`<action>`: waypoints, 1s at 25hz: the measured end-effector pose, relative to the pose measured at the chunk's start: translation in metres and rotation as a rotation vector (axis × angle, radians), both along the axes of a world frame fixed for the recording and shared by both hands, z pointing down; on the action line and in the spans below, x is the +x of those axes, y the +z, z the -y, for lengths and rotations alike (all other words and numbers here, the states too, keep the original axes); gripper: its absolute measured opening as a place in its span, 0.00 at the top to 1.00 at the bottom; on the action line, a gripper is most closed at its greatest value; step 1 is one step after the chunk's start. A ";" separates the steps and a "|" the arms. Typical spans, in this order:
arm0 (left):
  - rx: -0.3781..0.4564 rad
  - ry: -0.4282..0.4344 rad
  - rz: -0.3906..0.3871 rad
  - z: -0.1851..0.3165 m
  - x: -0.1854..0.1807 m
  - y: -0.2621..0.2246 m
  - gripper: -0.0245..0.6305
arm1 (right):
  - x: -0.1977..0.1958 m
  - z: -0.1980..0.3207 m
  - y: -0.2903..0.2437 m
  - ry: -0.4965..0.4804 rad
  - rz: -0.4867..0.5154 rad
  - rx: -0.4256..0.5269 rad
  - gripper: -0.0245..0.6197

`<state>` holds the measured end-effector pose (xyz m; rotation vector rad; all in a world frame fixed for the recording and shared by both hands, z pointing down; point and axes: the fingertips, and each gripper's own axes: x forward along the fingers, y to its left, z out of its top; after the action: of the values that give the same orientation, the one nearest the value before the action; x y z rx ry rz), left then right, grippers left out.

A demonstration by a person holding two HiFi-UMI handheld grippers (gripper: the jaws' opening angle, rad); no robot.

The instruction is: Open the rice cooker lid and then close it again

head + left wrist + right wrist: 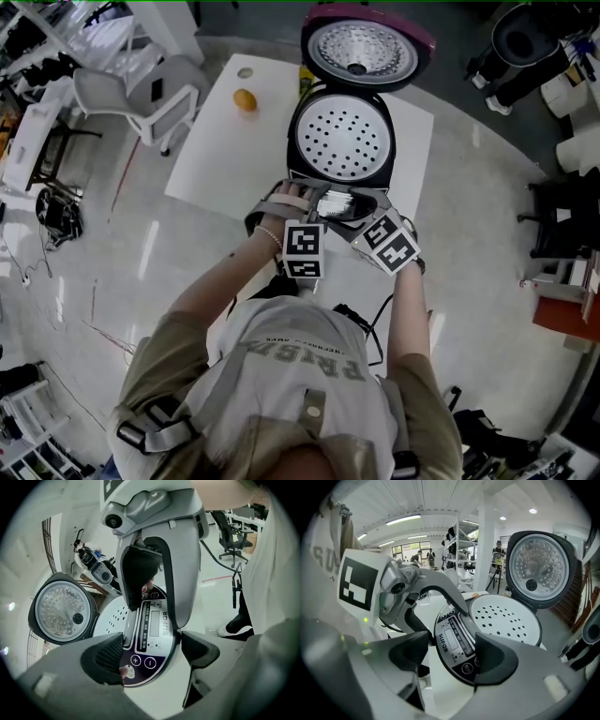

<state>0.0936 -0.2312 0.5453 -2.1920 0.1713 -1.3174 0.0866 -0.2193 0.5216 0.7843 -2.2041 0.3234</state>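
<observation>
The rice cooker [343, 141] stands on a white table [217, 155] with its lid [366, 45] swung up and back. The silver inner face of the lid [58, 609] [538, 566] and a white perforated plate [506, 618] over the pot are both exposed. Both grippers hover at the cooker's front, over its dark control panel [151, 637] [457, 641]. My left gripper [309, 202] [152, 656] is open, and the panel shows through the gap. My right gripper [366, 208] [452, 656] is also open, close beside the left, with nothing pressed between its pads.
An orange [245, 99] and a small round object [245, 72] lie at the table's far left. A white chair [141, 98] stands to the left of the table, and black office chairs [232, 538] stand further off. Shelves and equipment ring the room.
</observation>
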 end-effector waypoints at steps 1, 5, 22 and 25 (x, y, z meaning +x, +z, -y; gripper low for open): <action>-0.009 -0.004 -0.002 0.000 -0.001 0.000 0.35 | 0.000 0.001 0.000 0.013 0.014 0.008 0.50; -0.073 -0.026 -0.033 -0.005 -0.003 -0.003 0.35 | -0.003 -0.002 -0.001 0.042 0.082 0.040 0.50; -0.148 -0.281 -0.384 -0.009 -0.031 -0.050 0.35 | 0.034 -0.036 -0.059 0.345 0.370 0.402 0.47; -0.124 -0.314 -0.422 -0.010 -0.039 -0.064 0.35 | 0.045 -0.045 -0.075 0.370 0.414 0.436 0.47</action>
<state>0.0550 -0.2215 0.4812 -2.6077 0.6319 -1.0202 0.1315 -0.1739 0.4463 1.4838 -2.5476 0.1948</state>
